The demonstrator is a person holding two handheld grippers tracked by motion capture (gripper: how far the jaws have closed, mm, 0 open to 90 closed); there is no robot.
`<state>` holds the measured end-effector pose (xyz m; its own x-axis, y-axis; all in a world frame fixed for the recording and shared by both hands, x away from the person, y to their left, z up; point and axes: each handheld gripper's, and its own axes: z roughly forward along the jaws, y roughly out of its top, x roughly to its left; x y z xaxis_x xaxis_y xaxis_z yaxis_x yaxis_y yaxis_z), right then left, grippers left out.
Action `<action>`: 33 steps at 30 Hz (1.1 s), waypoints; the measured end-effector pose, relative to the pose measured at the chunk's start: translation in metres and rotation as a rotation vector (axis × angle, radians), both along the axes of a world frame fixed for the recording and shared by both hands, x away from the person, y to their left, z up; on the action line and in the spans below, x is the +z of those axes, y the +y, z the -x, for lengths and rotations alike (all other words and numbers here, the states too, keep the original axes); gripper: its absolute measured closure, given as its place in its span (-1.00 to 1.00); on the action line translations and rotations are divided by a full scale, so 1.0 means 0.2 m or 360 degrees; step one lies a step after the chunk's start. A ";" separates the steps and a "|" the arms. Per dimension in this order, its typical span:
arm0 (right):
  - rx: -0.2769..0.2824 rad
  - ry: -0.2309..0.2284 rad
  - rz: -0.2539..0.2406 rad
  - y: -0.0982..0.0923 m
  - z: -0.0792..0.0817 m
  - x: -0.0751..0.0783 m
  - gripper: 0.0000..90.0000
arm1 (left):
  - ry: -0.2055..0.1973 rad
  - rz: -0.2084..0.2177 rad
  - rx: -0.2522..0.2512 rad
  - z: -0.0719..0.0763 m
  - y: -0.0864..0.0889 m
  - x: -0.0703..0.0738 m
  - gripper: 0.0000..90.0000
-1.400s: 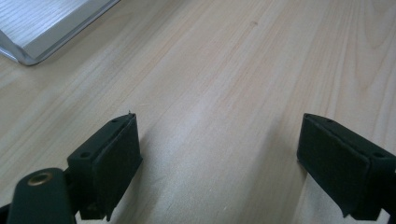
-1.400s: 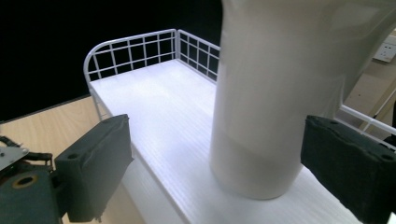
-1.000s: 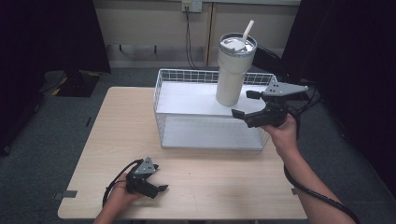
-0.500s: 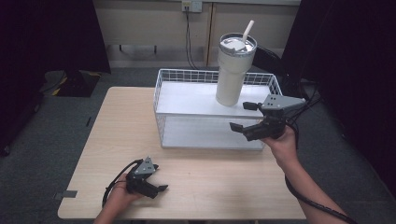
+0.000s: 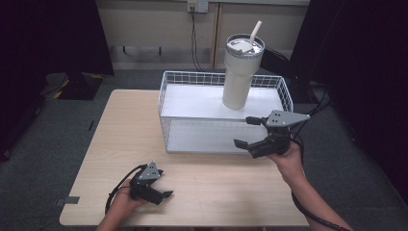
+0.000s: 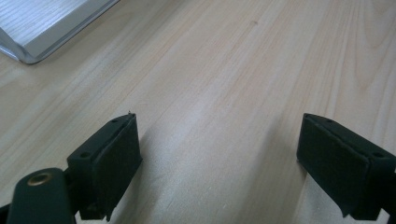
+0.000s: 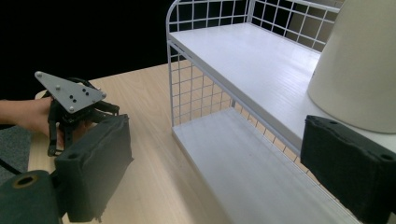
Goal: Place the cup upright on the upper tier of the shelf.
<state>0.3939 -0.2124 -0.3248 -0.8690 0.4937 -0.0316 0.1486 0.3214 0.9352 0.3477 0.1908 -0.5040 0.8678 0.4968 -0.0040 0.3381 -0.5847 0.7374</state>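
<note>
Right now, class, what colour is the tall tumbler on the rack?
Cream-white tumbler, clearest in the high view.

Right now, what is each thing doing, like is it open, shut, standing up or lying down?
Tall cream tumbler with lid and straw: upright on the rack's top shelf, lid on.
White wire two-shelf rack: upright on the table, lower shelf bare.
Right gripper: open, holding nothing, in front of the rack.
Left gripper: open, holding nothing, low over the wooden table.

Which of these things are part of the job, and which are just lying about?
In the job:
tumbler, standing on the top shelf
rack, white wire
right gripper, jaws open, just in front of the rack

Lying about:
left gripper, idle on the table, jaws open
wall cables
</note>
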 end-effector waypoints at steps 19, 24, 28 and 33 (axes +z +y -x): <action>0.0037 0.0079 -0.0006 -0.01 0.06 -0.23 -0.80 | 0.0001 0.0000 -0.0001 0.00 0.00 0.00 -0.71; 0.0048 0.0091 0.0010 0.00 0.08 -0.29 -0.80 | 0.0001 0.0004 -0.0001 0.00 0.00 0.00 -0.71; 0.0051 0.0110 0.0002 0.00 0.09 -0.34 -0.80 | 0.0001 0.0004 0.0000 0.00 0.00 0.00 -0.71; 0.0052 0.0142 0.0014 0.01 0.11 -0.44 -0.80 | 0.0001 0.0004 -0.0001 0.00 0.00 0.00 -0.71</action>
